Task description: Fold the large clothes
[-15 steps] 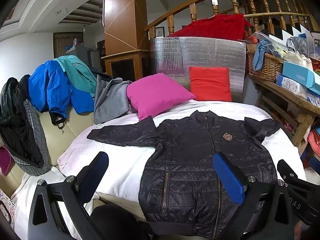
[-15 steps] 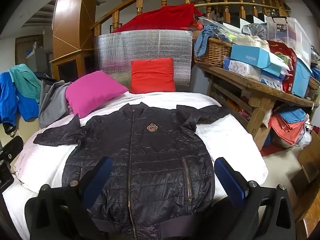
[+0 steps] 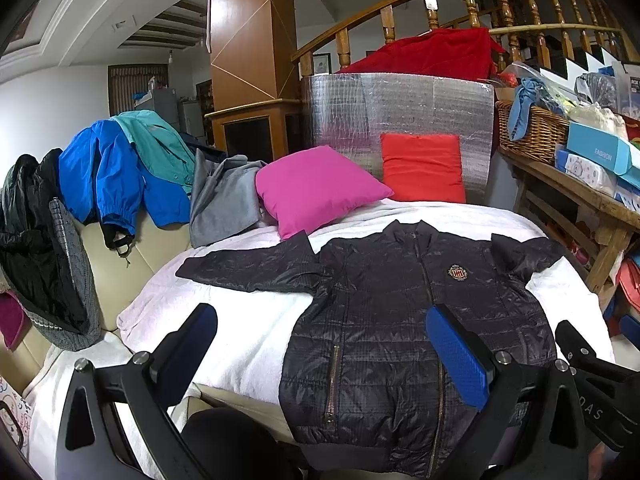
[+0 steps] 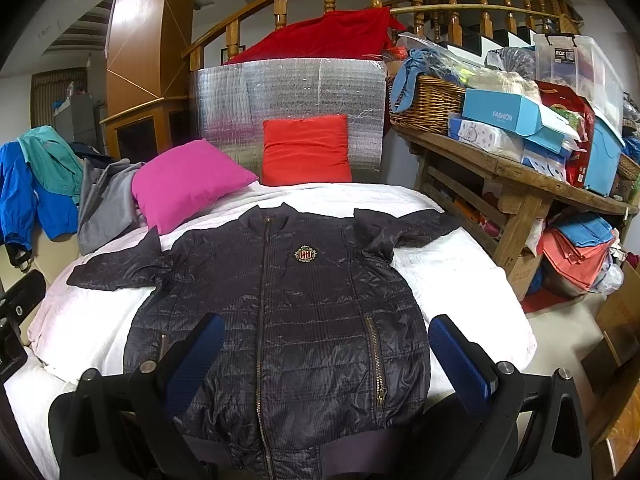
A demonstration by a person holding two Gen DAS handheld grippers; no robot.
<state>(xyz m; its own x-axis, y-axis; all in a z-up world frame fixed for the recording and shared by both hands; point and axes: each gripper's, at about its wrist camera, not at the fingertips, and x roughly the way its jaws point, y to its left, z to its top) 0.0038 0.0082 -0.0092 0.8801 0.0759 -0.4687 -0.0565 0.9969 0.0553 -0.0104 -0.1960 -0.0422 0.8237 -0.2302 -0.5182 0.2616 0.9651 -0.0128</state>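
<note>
A: Where's the jacket right now?

B: Spread flat, front up, on the white blanket that covers the bed. It's zipped, the collar points toward the pillows, and the hem hangs over the near edge of the bed. A crest badge sits on the chest.

A: And the sleeves?

B: Both lie out to the sides on the blanket. One reaches toward the sofa; the other is bunched up a bit, pointing toward the wooden counter.

A: What are the grippers doing?

B: The left gripper hovers above the near edge of the bed with its blue pads spread wide and nothing between them. One finger is over bare blanket, the other over the jacket's lower front. The right gripper is just as wide apart and also holds nothing; it hangs over the jacket's lower half, apart from the fabric.

A: What else is around?

B: A pink pillow and a red pillow lie past the collar, in front of a silver foil sheet. A blue jacket and a grey garment are draped over the sofa back. A wicker basket and a light blue box stand on the counter.
</note>
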